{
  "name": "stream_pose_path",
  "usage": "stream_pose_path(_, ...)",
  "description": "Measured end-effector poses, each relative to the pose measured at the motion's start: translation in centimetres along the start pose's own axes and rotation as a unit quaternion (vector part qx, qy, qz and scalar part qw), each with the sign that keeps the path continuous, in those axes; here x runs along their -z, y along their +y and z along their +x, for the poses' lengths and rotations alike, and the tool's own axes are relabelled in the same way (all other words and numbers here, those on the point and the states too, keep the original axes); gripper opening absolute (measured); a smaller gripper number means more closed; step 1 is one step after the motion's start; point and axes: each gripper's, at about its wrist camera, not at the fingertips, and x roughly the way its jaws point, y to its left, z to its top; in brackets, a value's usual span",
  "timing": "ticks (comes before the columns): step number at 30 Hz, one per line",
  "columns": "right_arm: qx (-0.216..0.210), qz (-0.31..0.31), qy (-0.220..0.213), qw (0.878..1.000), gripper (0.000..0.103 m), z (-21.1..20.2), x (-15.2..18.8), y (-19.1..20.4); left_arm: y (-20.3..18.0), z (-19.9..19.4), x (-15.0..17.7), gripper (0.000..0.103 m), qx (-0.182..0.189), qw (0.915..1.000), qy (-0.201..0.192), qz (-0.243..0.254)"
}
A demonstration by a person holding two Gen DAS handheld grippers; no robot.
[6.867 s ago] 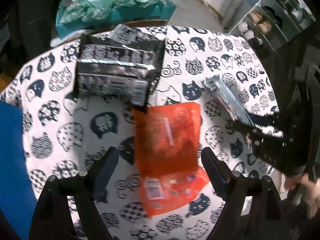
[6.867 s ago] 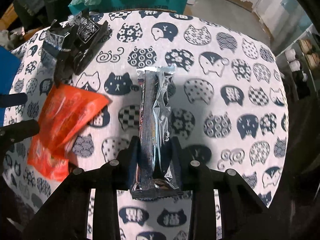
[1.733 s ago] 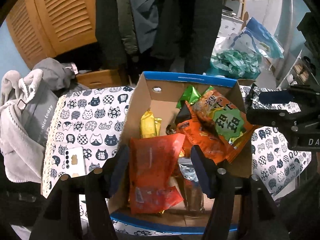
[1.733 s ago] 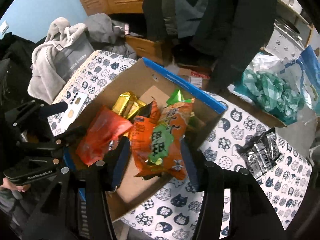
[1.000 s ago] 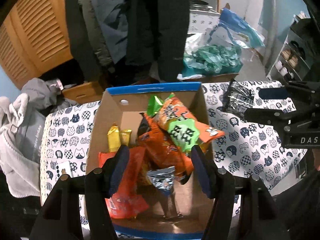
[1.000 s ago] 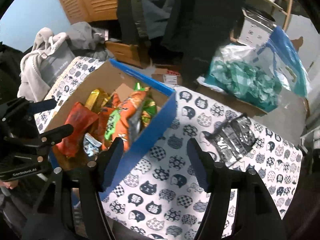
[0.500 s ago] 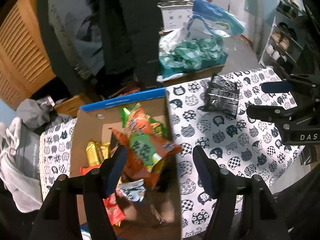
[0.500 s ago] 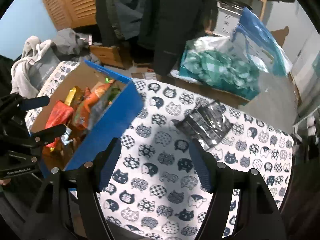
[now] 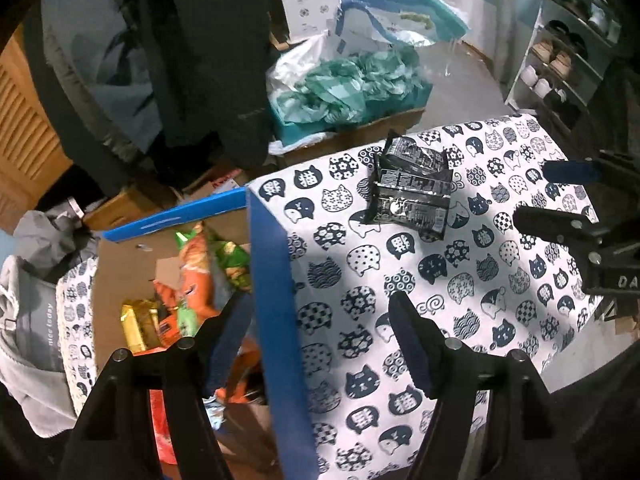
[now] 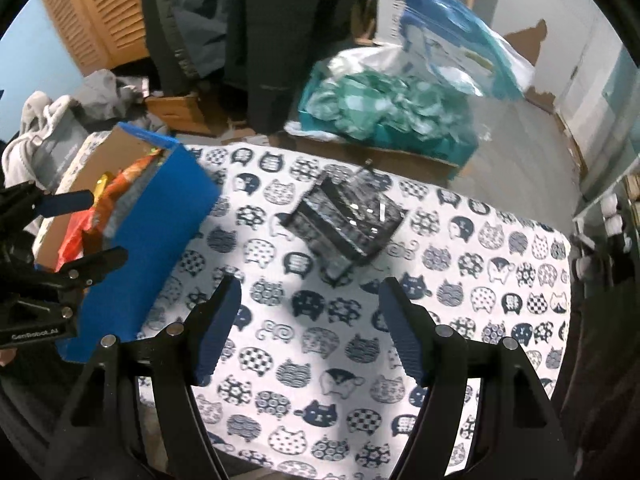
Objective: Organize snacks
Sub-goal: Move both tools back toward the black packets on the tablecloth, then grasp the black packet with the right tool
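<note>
Cat-print tablecloth (image 10: 500,280) is covering the table in a messy room.

I am holding both grippers spread wide, and their jaws have just been opening with nothing between them. Black shiny snack packs (image 10: 346,220) are lying ahead of my right gripper (image 10: 310,320), apart from it. My left gripper (image 9: 320,340) is hanging over the blue box's (image 9: 276,300) wall.

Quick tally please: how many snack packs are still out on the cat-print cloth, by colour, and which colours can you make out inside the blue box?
On the cloth:
Black packs: 1
Other colours: 0
Total on cloth: 1

In the blue box, only partly visible, so a minimum:
Orange pack: 1
Green pack: 1
Gold pack: 1
Red pack: 1
Total seen in box: 4
</note>
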Motion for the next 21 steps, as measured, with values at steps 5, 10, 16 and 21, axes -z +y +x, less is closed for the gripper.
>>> stream_pose_path(5,0.011,0.009,0.006,1.0,0.076,1.4,-0.2,-2.2,-1.0,2.0,-1.8,0.073,-0.008,0.9999,0.015,-0.002)
stream_pose_path(10,0.023,0.014,0.015,1.0,0.076,3.4,-1.3,-4.3,-2.0,4.5,-4.2,0.075,-0.018,0.9995,0.021,-0.013)
stream_pose_path(16,0.026,0.002,0.035,0.999,0.076,6.3,-3.0,-6.1,-3.0,8.0,-6.3,0.075,-0.015,0.9986,0.047,-0.02)
stream_pose_path(21,0.047,-0.025,0.055,0.997,0.076,9.7,-4.4,-6.9,-3.1,10.4,-7.6,0.075,-0.021,0.998,0.054,-0.026)
